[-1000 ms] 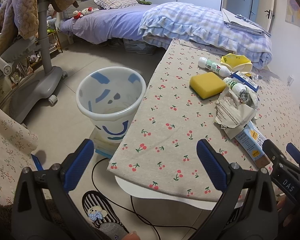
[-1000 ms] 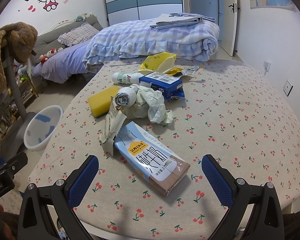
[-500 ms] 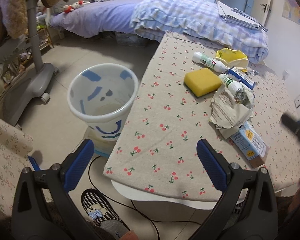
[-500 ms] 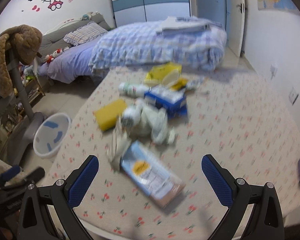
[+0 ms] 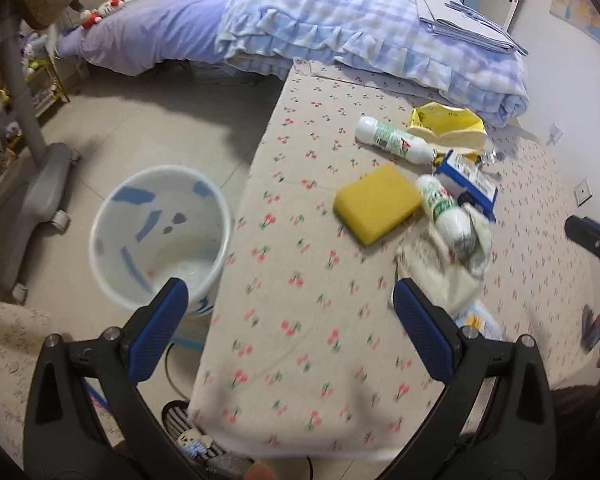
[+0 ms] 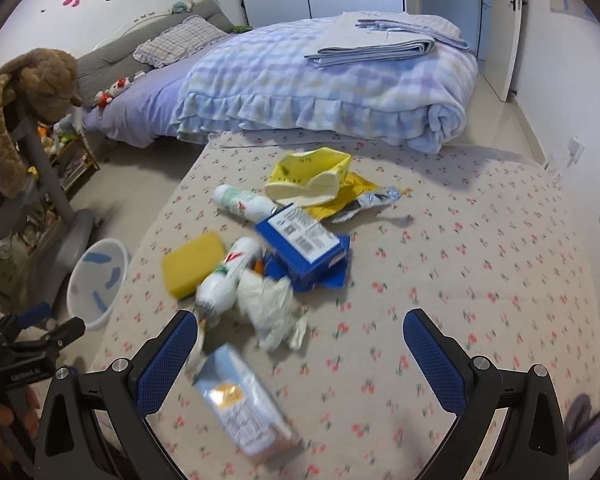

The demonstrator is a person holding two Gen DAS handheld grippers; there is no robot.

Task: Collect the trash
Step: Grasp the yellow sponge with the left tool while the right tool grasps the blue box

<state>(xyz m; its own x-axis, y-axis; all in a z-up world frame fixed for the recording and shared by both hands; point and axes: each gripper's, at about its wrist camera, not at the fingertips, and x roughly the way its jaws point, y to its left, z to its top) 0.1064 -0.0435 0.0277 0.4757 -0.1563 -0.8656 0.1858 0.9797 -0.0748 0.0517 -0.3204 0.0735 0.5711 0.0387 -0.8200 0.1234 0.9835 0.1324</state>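
Observation:
Trash lies on a cherry-print table (image 5: 300,312): a yellow sponge (image 5: 378,203), two white bottles (image 5: 392,140) (image 5: 446,212), a blue box (image 6: 304,240), crumpled paper (image 6: 272,308), a milk carton (image 6: 244,408) and a yellow carton (image 6: 308,176). A white bin (image 5: 160,236) stands on the floor left of the table. My left gripper (image 5: 292,320) is open and empty over the table's near edge. My right gripper (image 6: 300,356) is open and empty above the crumpled paper and milk carton.
A bed with a checked blanket (image 6: 320,84) lies behind the table. A grey chair base (image 5: 24,196) stands on the floor at the left, beside the bin. A cable and a slipper (image 5: 188,436) lie under the table edge.
Both grippers have risen and moved forward over the table, so the trash sits lower and closer in view. Both stay open and empty.

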